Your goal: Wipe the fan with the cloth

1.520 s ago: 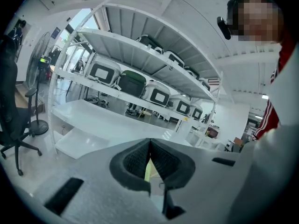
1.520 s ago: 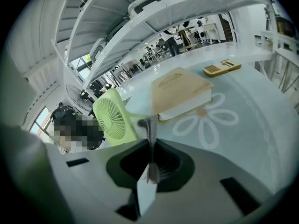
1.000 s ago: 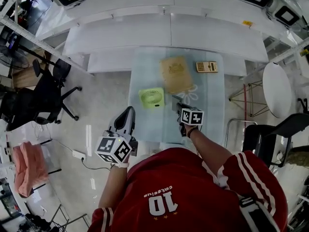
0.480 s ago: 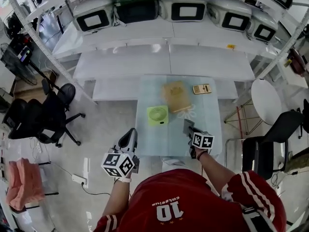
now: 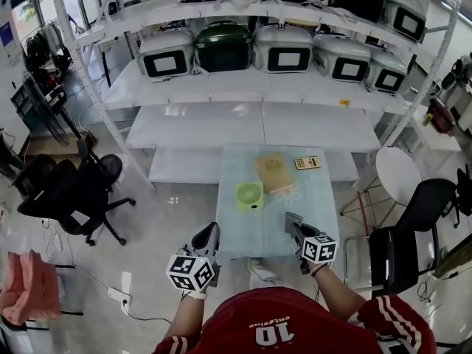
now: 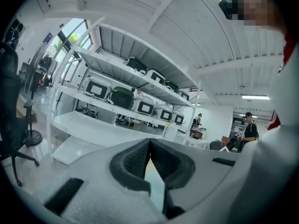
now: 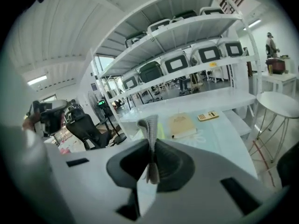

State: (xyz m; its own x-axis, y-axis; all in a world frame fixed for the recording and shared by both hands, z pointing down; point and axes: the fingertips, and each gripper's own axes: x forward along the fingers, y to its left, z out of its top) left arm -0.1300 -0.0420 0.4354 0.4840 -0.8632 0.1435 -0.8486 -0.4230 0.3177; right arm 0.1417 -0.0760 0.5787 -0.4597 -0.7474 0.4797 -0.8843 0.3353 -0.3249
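A light green fan point(image 5: 249, 195) lies flat on the left half of the glass table point(image 5: 310, 220). My right gripper point(image 5: 297, 229) hovers over the table's front right part, shut on a grey cloth point(image 5: 292, 220) that sticks up from its jaws. In the right gripper view the cloth point(image 7: 150, 127) stands pinched in my right gripper point(image 7: 151, 143), with a sliver of the fan point(image 7: 160, 131) just behind it. My left gripper point(image 5: 212, 232) hangs off the table's front left corner, over the floor. Its jaws point(image 6: 149, 143) are shut with nothing between them.
A brown flat bag point(image 5: 273, 173) and a calculator point(image 5: 307, 162) lie at the table's far end. White shelves point(image 5: 258, 124) with cased boxes stand behind. Black office chairs point(image 5: 66, 190) are at the left; a black chair point(image 5: 413, 227) and a round white table point(image 5: 398, 169) at the right.
The head view has pulled back and up, so the table looks smaller. Both grippers have drawn back to the table's front edge, the right one still holding the cloth, farther from the fan.
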